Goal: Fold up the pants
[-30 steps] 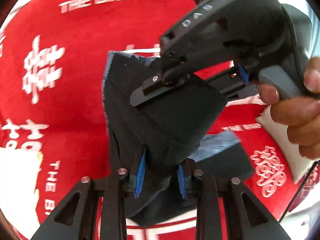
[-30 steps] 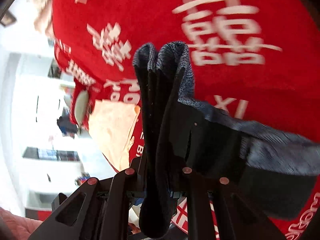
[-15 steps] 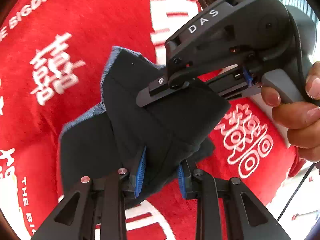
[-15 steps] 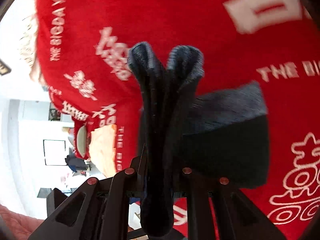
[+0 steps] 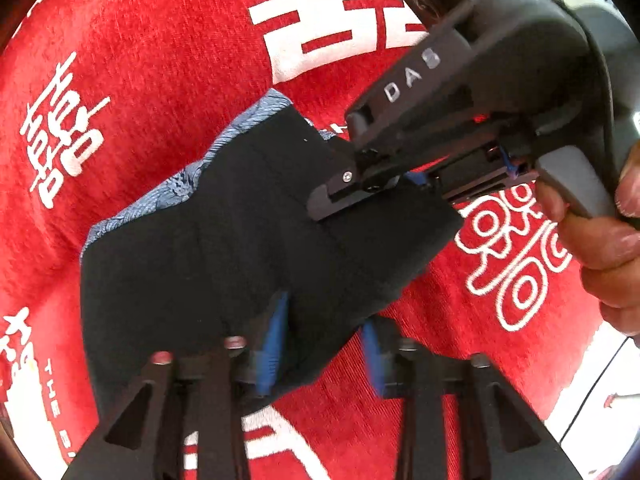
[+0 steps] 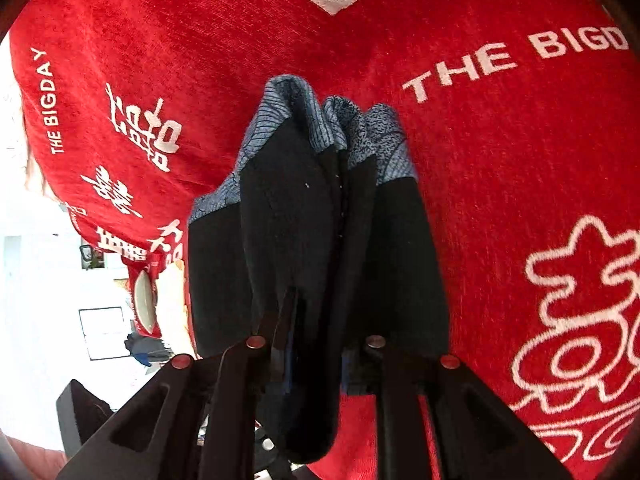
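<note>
The dark pants [image 5: 224, 240] with a blue patterned waistband lie folded in a bundle on the red cloth [image 5: 160, 60]. My left gripper [image 5: 322, 344] is at their near corner, its jaws opening. The fabric still rests on the left blue pad, and a gap shows at the right pad. One of the right gripper's fingers [image 5: 340, 188] lies on the bundle's far corner, with a person's hand [image 5: 600, 248] on its handle. In the right wrist view my right gripper [image 6: 316, 356] has a thick fold of the pants [image 6: 312, 208] filling its jaws, which are starting to open.
The red cloth [image 6: 500, 180] with white lettering and symbols spreads all around. Its edge runs down the left of the right wrist view, with a pale cloth [image 6: 172, 292] there and a bright room [image 6: 60, 280] beyond. Pale floor [image 5: 600, 392] shows at the left wrist view's lower right.
Both grippers have come down and carried the pants over onto themselves on the red cloth. The left jaws have widened and the fabric has come off the right pad.
</note>
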`<state>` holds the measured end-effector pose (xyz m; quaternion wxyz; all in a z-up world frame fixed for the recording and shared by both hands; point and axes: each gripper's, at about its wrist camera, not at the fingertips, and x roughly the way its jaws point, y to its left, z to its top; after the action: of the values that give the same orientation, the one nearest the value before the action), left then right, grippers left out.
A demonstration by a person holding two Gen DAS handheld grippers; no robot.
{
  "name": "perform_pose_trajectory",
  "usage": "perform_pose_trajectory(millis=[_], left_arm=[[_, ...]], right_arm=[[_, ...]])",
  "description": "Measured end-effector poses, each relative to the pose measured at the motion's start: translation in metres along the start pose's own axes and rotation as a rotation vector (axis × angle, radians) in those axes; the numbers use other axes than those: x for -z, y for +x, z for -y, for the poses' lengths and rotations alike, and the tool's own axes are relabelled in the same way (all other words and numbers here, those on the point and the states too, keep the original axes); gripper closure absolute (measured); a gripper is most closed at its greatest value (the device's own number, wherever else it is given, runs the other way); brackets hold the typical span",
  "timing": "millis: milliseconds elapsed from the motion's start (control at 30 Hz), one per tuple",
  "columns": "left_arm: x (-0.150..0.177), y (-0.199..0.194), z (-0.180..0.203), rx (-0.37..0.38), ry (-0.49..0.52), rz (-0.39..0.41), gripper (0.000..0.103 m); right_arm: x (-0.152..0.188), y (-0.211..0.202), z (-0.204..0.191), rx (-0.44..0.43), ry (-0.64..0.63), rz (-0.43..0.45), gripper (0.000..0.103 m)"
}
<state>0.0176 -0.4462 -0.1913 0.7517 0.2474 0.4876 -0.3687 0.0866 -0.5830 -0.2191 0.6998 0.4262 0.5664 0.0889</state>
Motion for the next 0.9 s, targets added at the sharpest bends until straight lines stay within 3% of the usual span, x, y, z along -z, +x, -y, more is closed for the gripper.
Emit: perform_pose_trajectory(millis=[33, 67, 133, 233, 433, 500, 533, 600, 767, 900], left_arm=[[0.0, -0.005, -0.005, 0.004, -0.011, -0.001, 0.043], [0.002, -0.009, -0.011, 0.009, -0.022, 0.001, 0.04], [0.005, -0.021, -0.026, 0.013, -0.044, 0.015, 0.04], [0.005, -0.04, -0.055, -0.04, -0.097, 0.07, 0.04], [-0.001, -0.032, -0.147, -0.232, -0.299, 0.08, 0.04], [0.007, -0.024, -0.172, -0.274, -0.35, 0.07, 0.04], [0.01, -0.019, -0.183, -0.288, -0.373, 0.049, 0.04], [0.02, 0.001, -0.196, -0.277, -0.414, -0.019, 0.04], [0.034, 0.023, -0.181, -0.166, -0.45, -0.054, 0.04], [0.033, 0.029, -0.17, -0.188, -0.435, -0.059, 0.039]], right_arm=[[0.001, -0.004, -0.002, 0.04, -0.005, 0.009, 0.074], [0.003, -0.01, -0.002, 0.081, -0.01, 0.022, 0.067], [0.003, -0.022, -0.009, 0.128, -0.03, 0.059, 0.066], [-0.007, -0.041, -0.027, 0.134, -0.091, 0.128, 0.066], [-0.057, -0.018, -0.041, 0.175, -0.147, 0.136, 0.066], [-0.068, -0.001, -0.039, 0.218, -0.152, 0.102, 0.073], [-0.07, 0.004, -0.037, 0.26, -0.16, 0.081, 0.094], [-0.071, 0.015, -0.033, 0.356, -0.167, 0.055, 0.094], [-0.066, 0.015, -0.02, 0.36, -0.139, 0.039, 0.094], [-0.053, 0.004, -0.022, 0.436, -0.134, 0.057, 0.094]])
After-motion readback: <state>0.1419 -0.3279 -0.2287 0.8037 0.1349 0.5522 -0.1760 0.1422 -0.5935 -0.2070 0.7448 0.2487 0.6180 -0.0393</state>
